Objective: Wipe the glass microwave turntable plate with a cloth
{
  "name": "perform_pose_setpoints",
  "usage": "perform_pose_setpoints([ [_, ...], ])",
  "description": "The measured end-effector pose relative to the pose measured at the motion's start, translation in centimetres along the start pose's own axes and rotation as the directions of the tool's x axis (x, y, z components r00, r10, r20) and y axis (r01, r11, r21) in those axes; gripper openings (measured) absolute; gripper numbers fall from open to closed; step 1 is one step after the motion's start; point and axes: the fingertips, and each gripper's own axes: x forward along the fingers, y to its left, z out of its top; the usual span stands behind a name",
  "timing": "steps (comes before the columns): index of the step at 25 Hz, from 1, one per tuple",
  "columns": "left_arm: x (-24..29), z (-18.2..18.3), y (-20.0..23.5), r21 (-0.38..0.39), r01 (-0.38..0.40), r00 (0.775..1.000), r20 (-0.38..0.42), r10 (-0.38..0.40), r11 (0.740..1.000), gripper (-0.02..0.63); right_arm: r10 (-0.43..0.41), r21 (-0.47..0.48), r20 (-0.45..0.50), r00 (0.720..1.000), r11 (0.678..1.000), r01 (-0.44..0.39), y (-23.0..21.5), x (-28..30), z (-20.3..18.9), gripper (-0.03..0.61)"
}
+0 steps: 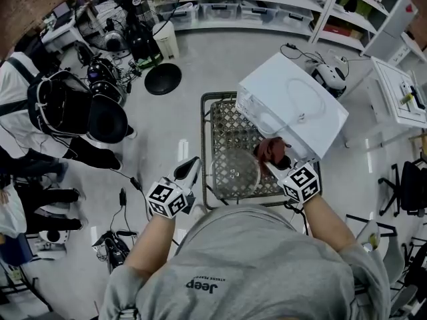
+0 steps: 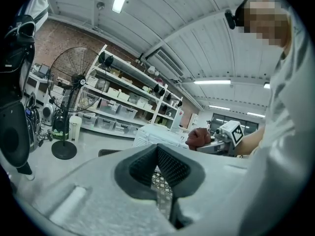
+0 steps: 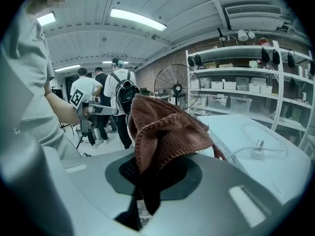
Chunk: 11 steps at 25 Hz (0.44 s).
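here's the glass turntable plate [image 1: 235,173], a clear round disc with a faint rim, lying flat on the near part of a wire-mesh table [image 1: 229,127]. the lattice shows right through it. no cloth on it at this moment.

the cloth [image 1: 269,149] is a reddish-brown knitted rag, bunched up. it hangs just right of the plate, at the near right corner of the table. the right gripper [image 1: 278,161] has its jaws pinched on it, and in its own view the cloth [image 3: 165,132] spills up and over the dark pads of the right gripper [image 3: 142,167].

over on the left, the left gripper [image 1: 189,168] sits just off the table's left edge, beside the plate and not touching it. its jaws are closed tip to tip with nothing in them, and in the left gripper view the mesh shows below the pads of the left gripper [image 2: 157,148].

a white microwave [image 1: 293,102] takes up the far right of the table, with its power cord [image 1: 301,99] coiled on top.

around it all is a pale grey floor [image 1: 193,65]. storage shelves with bins [image 1: 233,9] run along the far wall. a pedestal fan [image 2: 74,82] stands far left. people with backpacks [image 1: 60,105] are on the left, among cables.
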Motion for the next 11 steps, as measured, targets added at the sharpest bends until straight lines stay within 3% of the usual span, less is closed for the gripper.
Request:
perform_pose_setpoints([
  [11,-0.06,0.2,-0.35,-0.004,0.002,1.0,-0.005,-0.002,1.0,0.0,0.003,-0.005,-0.007,1.0,1.0,-0.003,0.1,-0.2,0.08,0.061],
])
